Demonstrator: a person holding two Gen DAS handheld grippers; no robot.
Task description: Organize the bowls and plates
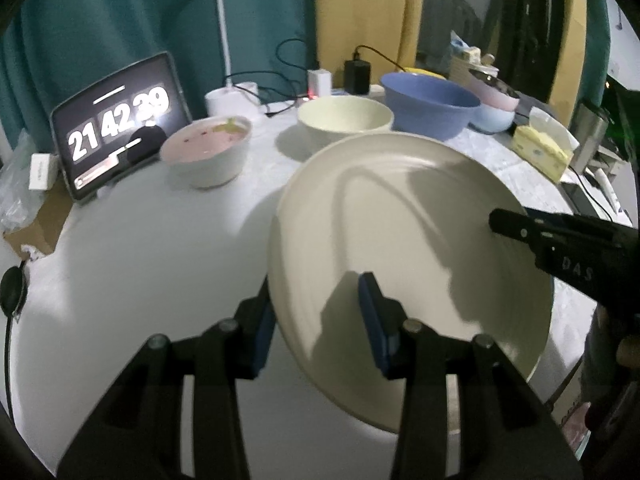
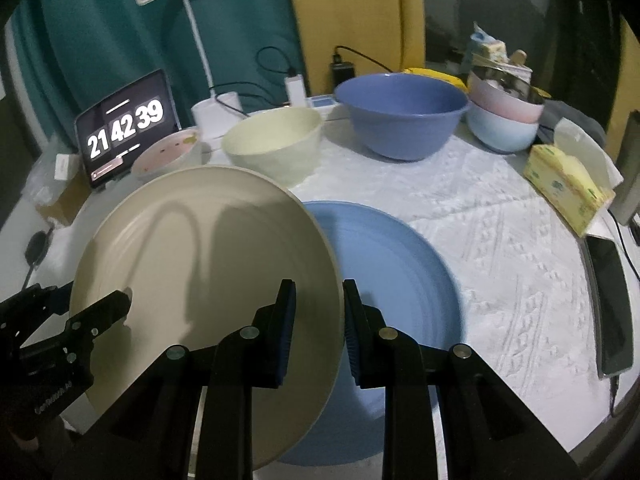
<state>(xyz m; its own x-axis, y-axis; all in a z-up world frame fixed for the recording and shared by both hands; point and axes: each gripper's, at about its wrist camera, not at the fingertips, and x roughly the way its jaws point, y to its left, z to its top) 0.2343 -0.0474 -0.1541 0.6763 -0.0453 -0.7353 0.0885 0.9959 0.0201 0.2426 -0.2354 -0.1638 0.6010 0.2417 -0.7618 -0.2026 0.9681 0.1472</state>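
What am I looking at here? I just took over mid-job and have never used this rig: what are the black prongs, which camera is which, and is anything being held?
The black prongs are two hand-held grippers; a person carries one in each hand. Each picture comes from a fisheye camera mounted on a gripper, looking along its fingers.

In the left wrist view, the left gripper straddles the near rim of a cream plate. In the right wrist view, the right gripper straddles the same plate's opposite rim. The plate is tilted, partly over a blue plate lying on the white tablecloth.

Further back stand a cream bowl, a large blue bowl, a pink-lined bowl, stacked pastel bowls, a clock tablet and a tissue box.
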